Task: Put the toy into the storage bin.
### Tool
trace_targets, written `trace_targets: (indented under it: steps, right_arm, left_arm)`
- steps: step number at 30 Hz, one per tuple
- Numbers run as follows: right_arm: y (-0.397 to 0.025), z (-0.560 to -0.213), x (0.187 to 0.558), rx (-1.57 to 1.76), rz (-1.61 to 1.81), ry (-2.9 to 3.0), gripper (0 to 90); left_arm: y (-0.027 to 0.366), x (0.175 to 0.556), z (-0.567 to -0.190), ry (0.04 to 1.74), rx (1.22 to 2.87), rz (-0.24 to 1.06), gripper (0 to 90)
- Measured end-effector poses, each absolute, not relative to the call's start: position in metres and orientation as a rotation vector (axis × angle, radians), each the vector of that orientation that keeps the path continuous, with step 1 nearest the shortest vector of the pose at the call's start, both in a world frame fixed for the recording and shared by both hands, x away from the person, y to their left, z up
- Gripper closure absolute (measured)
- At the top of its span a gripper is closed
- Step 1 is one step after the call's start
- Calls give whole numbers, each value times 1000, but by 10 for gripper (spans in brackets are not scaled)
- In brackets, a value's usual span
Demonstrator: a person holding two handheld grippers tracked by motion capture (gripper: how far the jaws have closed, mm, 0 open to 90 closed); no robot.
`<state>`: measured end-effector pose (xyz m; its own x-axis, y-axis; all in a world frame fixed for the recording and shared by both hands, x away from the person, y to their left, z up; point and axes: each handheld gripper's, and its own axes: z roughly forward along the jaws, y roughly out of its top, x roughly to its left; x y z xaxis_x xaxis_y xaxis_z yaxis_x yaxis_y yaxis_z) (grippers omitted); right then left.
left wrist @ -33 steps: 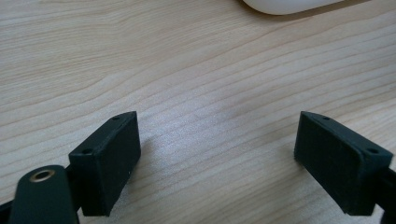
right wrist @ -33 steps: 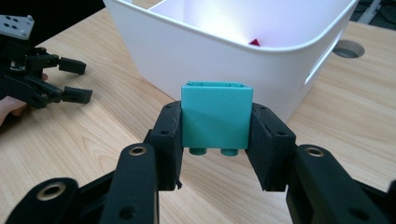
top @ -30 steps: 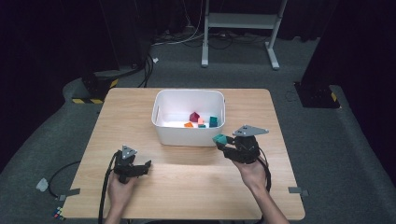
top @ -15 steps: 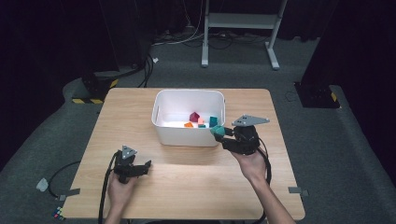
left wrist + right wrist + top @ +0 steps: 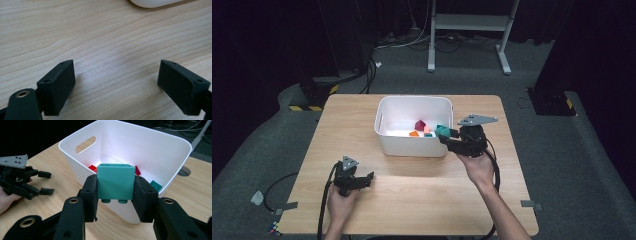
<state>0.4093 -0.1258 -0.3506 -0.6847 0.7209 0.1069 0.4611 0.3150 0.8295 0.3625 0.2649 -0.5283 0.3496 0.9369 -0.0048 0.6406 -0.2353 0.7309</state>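
Observation:
My right gripper [image 5: 445, 136] is shut on a teal brick [image 5: 115, 181], held over the right rim of the white bin [image 5: 387, 107]. In the right gripper view the teal brick sits clamped between both jaws, studs pointing down, just above the white bin [image 5: 160, 147] wall. Inside the bin lie several small bricks: a dark red one [image 5: 420, 124], an orange one [image 5: 414, 133] and a teal one [image 5: 156, 185]. My left gripper [image 5: 368, 179] rests open on the table near the front left, with only bare wood [image 5: 112, 50] between its jaws.
The wooden table [image 5: 522, 165] has free surface in front of the bin and to both sides. A round cable hole [image 5: 184, 172] sits in the tabletop behind the bin. Dark floor, cables and a metal stand [image 5: 467, 22] lie beyond the far edge.
My right gripper has lifted and moved left with the teal brick, from beside the bin to over its right rim. The left gripper has stayed put.

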Motion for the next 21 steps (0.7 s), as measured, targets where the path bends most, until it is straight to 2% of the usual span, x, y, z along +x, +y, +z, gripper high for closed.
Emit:
trace_targets:
  steps: [21]
  right_arm:
    - [-104, -340, 444, 1094, 1300, 2285, 585]
  left_arm:
    - [265, 362, -528, 1372, 1968, 590, 146]
